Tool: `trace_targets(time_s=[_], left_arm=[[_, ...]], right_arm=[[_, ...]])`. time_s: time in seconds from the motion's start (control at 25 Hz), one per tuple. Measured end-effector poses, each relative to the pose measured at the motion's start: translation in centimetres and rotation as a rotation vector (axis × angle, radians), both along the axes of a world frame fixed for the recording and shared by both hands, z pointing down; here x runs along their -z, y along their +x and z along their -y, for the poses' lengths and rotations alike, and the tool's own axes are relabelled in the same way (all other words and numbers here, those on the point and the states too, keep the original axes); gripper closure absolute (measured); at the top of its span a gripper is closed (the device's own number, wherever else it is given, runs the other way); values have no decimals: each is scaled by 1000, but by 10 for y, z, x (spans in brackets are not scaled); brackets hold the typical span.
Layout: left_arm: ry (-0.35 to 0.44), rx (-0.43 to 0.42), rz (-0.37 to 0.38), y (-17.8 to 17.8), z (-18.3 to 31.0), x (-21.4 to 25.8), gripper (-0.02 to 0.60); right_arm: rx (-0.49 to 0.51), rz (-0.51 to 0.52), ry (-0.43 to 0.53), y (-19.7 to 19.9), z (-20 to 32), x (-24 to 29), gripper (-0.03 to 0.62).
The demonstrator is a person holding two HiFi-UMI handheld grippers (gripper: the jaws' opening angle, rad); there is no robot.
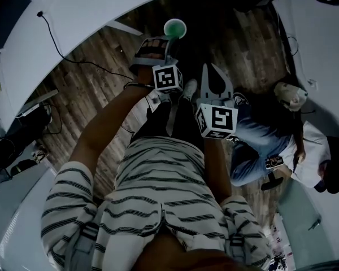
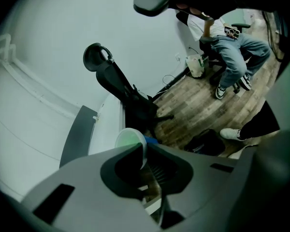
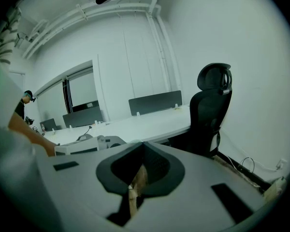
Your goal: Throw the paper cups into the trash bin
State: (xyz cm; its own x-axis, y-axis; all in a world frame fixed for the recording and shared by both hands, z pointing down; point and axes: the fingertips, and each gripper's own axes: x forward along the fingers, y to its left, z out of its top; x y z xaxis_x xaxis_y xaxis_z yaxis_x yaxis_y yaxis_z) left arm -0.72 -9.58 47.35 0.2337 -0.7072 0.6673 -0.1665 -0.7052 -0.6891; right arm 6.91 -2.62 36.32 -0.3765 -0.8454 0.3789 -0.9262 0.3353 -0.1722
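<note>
Closest to the head camera is the striped shirt [image 1: 158, 191] of the person carrying my rig, with both forearms reaching out past it. The right gripper [image 3: 137, 170] comes next. Its jaws are drawn together with nothing between them, so that side is free.

A little further out is the left gripper [image 2: 144, 151], whose jaws are narrow and clamped on the paper cup [image 2: 129, 140]. The grip is on the cup's wall at the rim, with one jaw inside the green-lined mouth and the other outside, and the rest of the cup sticks out beyond the jaw tips.

I judge the cup to be very light and thin-walled, easy to dent or fold if squeezed harder. The rolled rim is the stiffest part, so this pinch at the rim looks like the right hold. Being so light, it may cling to a pad or drift off line when let go.

Below the left jaws lies the wooden floor [image 2: 198, 105], with a dark bag [image 2: 203, 141] just right of them. Ahead of them an office chair [image 2: 121, 88] stands by a white table [image 2: 104, 129]. Far beyond, to the right, a seated person [image 2: 227, 52] is on another chair.

I cannot pick out a trash bin in any view.
</note>
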Motion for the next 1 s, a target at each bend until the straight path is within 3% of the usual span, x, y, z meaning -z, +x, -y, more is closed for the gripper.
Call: trace_targets(time_s=[0.68,0.84,1.0], left_arm=[[-147,-22,29,13,-41,-109,534],[-236,-9,27,13,-58,-146,534],[-240,-14,41,12,-62,-176,533]], right_arm=[[-8,-20,-82,14,-8,-65,583],[-9,-17,-121,15,-12,-89,583],[-17,-4,-144,18,-11,-105,583]])
